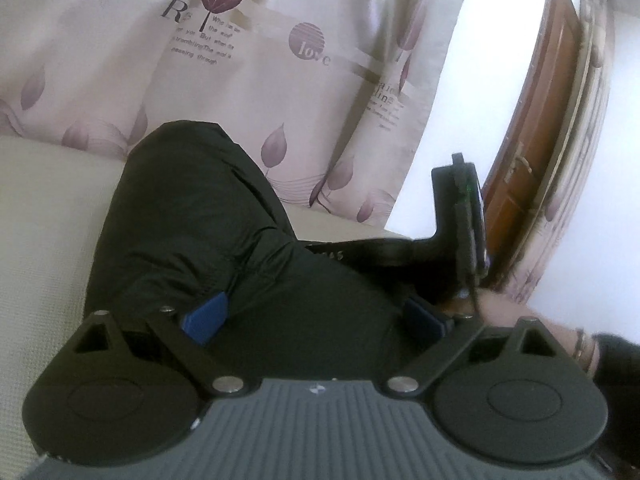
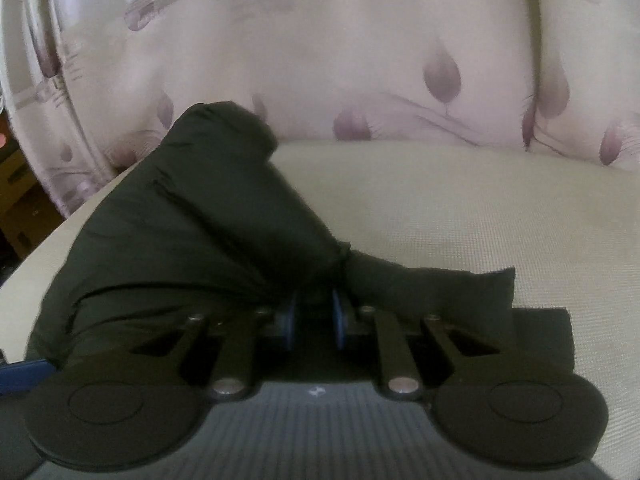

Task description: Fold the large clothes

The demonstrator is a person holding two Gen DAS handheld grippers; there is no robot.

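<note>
Gripping a bunched fold of the black garment (image 2: pixel 192 216), your right gripper (image 2: pixel 314 320) had its jaws drawn nearly together, with dark cloth pinched between the blue pads (image 2: pixel 289 322). From that pinch the padded bulk of the garment rose ahead and to the left of the jaws, ending in a rounded hump. A flatter strip of the same cloth ran off to the right of the jaws and lay on the cream surface (image 2: pixel 460 208); I could not tell whether that surface was a bed or a cushion.

Your left gripper (image 1: pixel 316 314) stood with its jaws spread wide. The garment filled the gap between them and stretched ahead and leftward, but neither blue pad (image 1: pixel 204 316) appeared to press on it. The right-hand pad was in shadow, so contact there was unclear. Beyond and to the right of these jaws, the right gripper showed side-on, its black frame low against the cloth. Your hand (image 1: pixel 516 312) sat just right of the left jaws, with thin bracelets at the wrist.

A pale curtain (image 1: pixel 240 60) printed with purple leaves and lettering hung behind the garment in both views. A brown wooden door (image 1: pixel 536 128) stood far right of the left jaws.
</note>
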